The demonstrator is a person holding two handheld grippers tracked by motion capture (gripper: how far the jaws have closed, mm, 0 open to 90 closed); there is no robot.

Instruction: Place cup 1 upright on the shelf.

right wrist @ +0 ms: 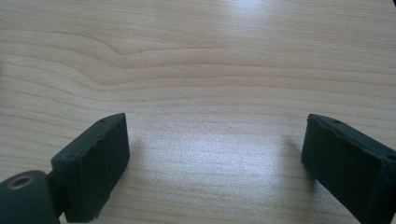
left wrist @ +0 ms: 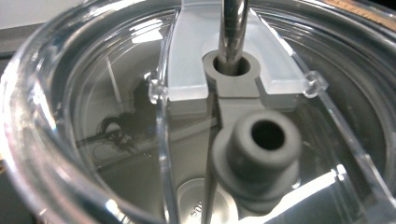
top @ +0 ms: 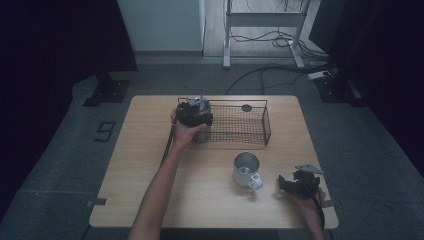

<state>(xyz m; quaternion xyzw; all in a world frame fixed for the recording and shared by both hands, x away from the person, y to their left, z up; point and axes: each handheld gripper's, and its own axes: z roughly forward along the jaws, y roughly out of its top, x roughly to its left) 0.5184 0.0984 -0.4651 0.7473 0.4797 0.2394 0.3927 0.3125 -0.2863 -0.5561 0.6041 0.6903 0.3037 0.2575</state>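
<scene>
I work at a light wooden table (top: 150, 165) standing on grey carpet (top: 55, 165). A number 9 (top: 105, 131) is marked on the floor left of the table. Black curtains (top: 60, 35) enclose both sides. Beyond the table I see a white panel (top: 160, 22), a white metal frame (top: 262, 20) and black cables (top: 270, 70) lying across the floor. Lighting is dim.
</scene>
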